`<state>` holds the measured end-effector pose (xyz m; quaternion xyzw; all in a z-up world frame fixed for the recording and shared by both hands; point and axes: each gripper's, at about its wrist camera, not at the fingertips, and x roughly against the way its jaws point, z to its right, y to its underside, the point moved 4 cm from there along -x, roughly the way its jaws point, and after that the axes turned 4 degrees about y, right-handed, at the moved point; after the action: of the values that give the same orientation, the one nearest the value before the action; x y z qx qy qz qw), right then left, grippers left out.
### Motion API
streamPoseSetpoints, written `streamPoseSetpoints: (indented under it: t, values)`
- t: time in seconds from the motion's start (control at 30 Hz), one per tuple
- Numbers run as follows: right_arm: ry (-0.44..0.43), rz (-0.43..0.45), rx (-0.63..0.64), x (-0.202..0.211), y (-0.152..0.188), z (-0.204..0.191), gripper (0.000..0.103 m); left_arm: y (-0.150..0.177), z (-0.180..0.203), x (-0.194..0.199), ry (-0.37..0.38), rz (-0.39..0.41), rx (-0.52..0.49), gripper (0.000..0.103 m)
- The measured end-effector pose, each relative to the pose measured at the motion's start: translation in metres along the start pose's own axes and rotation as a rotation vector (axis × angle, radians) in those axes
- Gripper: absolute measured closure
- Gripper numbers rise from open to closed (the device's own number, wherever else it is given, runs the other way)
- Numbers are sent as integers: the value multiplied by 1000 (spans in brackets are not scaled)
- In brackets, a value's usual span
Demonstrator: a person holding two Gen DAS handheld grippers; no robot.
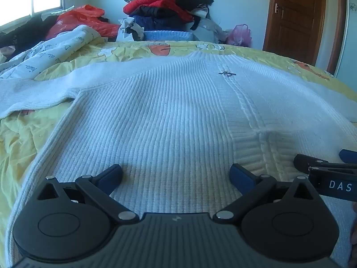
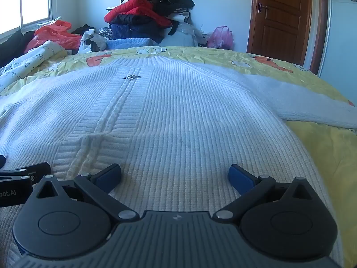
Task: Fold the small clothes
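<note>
Fingers of the left gripper (image 1: pixel 176 176) and right gripper (image 2: pixel 175 176) are gaping wide, empty, hovering over the white knit cardigan's (image 1: pixel 169 111) hem. Pinching only its top layer is risking a lopsided fold.

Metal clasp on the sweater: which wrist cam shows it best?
Left wrist: the clasp looks slightly larger and darker against the white sweater. Right wrist shows it too, paler and thinner, left of centre.

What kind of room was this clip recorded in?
Most likely a bedroom: a white knit sweater lies spread on a yellow printed bedsheet, a heap of clothes is piled against the wall, and a wooden door stands nearby.
</note>
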<state>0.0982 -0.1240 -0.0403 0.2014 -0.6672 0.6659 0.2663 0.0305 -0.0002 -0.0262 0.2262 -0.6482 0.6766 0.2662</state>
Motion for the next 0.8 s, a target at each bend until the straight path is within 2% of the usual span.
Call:
streamPoseSetpoints:
  t: [0.8]
  values:
    - [2, 2, 2, 0, 1, 0, 0, 0, 1, 1, -9, 10, -7, 0]
